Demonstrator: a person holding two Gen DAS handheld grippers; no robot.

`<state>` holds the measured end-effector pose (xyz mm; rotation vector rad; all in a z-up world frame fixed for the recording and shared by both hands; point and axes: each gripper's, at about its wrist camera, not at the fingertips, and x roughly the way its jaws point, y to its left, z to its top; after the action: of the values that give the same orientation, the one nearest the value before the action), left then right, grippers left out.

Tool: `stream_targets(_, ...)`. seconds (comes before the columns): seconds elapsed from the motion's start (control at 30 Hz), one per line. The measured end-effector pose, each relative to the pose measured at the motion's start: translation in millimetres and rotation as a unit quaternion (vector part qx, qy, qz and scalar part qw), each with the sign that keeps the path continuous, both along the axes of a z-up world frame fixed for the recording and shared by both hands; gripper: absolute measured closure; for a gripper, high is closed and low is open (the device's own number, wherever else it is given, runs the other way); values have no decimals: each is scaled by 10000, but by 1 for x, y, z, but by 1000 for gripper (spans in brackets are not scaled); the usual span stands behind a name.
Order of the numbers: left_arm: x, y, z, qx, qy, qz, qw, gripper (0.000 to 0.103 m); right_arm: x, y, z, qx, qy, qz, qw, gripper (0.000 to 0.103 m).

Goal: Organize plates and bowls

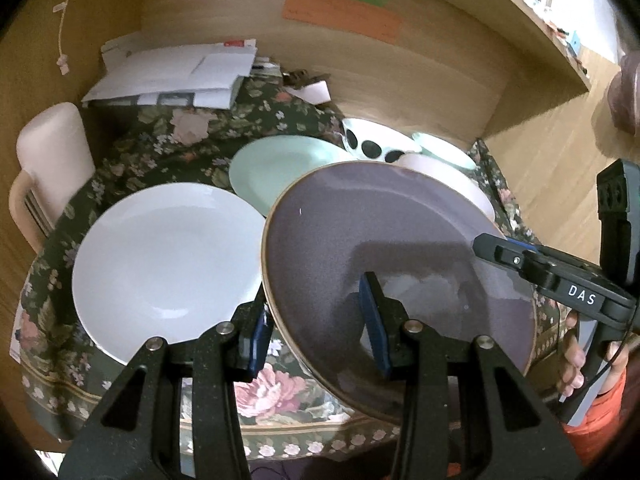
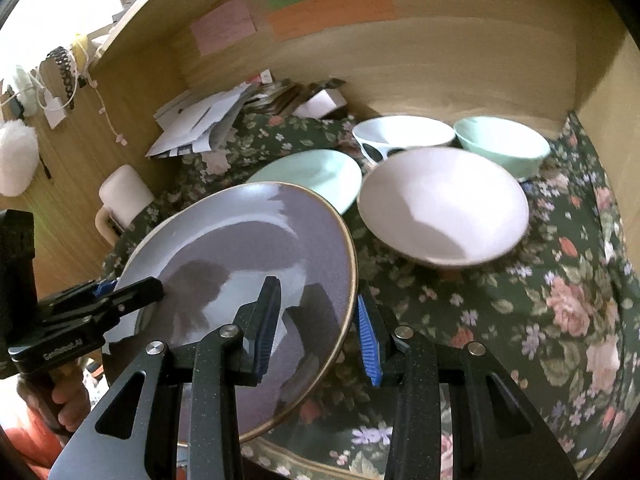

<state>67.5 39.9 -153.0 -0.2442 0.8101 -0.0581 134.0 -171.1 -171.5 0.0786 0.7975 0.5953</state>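
Grey plate (image 1: 384,248) tilted, off desk (image 2: 540,320). Left claw (image 1: 316,332) straddles rim at 7 o'clock, right claw (image 2: 318,328) at 4; both wide, not clamped. White plate (image 1: 168,264) at 9.

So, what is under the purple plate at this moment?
The purple plate is tilted, with both hand-held grippers straddling its rim. Under its near edge the floral tablecloth shows. Its far edge covers part of the pink bowl; anything else beneath it is hidden.
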Motion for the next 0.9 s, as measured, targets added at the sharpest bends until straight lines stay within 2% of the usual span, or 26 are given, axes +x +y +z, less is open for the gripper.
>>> stream_targets(0.9,37,-24,-52,-88,683,-282,9972,61,17,-24,-52,-136,731,-268,9969,70)
